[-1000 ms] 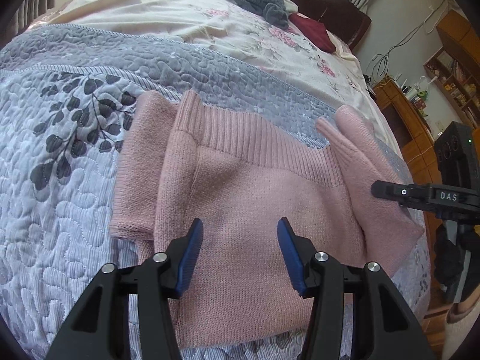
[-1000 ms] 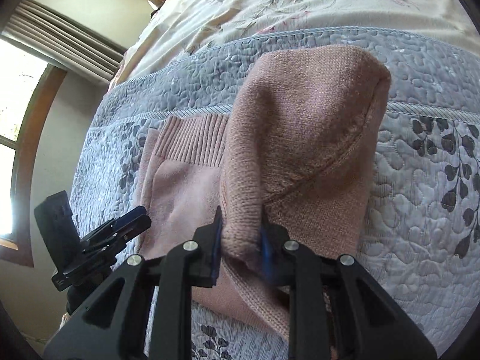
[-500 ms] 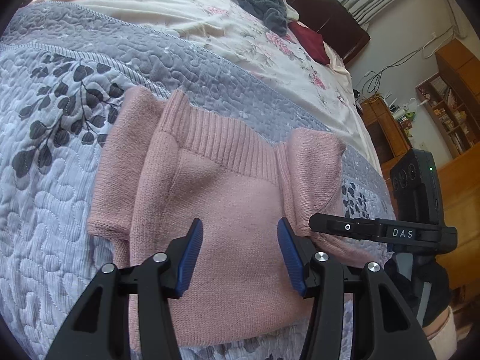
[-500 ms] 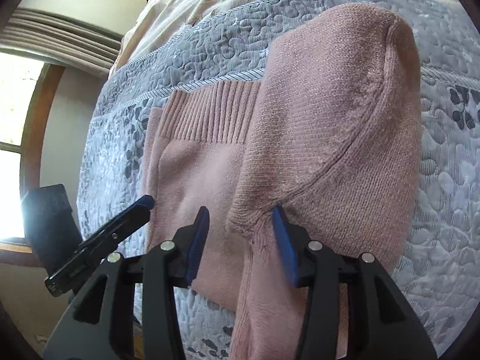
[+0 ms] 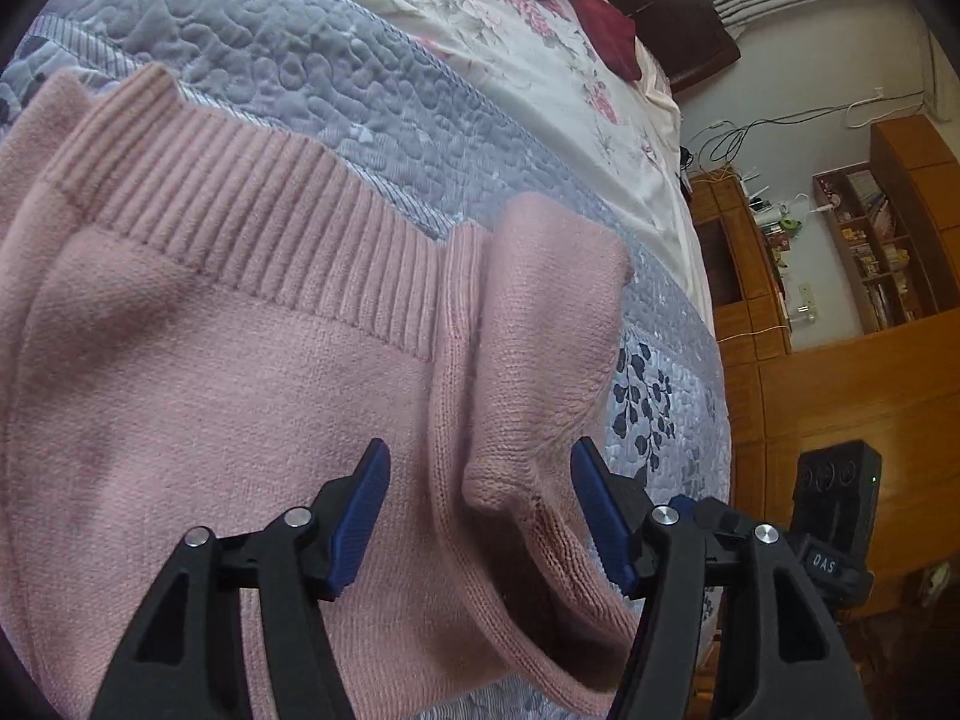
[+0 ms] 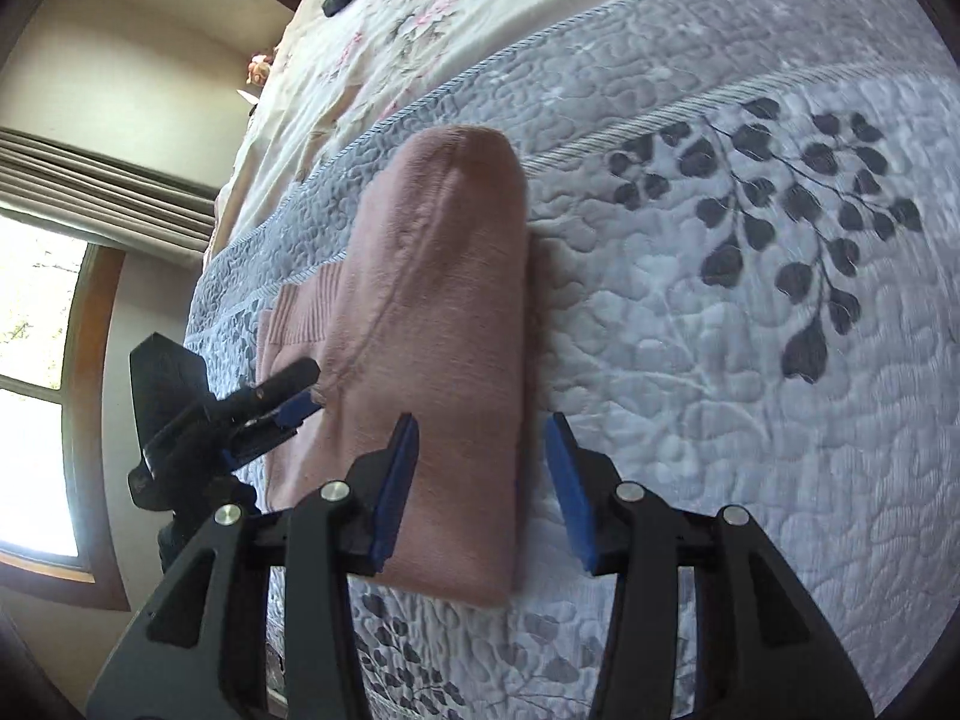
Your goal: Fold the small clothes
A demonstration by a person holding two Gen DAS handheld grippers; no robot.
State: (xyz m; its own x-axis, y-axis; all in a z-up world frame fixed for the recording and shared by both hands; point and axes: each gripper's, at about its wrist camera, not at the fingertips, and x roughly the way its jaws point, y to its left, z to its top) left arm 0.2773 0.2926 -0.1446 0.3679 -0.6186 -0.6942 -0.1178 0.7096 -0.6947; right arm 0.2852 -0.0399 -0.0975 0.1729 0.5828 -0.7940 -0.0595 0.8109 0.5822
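Grey quilted bedspread under pink sweater, bookshelves beyond.

the left wrist view sits low and close over the pink sweater, looking along its own blue fingers across the grey quilt toward the headboard end and the wooden shelves beyond the sweater. the right wrist view hangs higher, at the sweater's folded side, facing toward a window past it. both share the sweater and the quilt.
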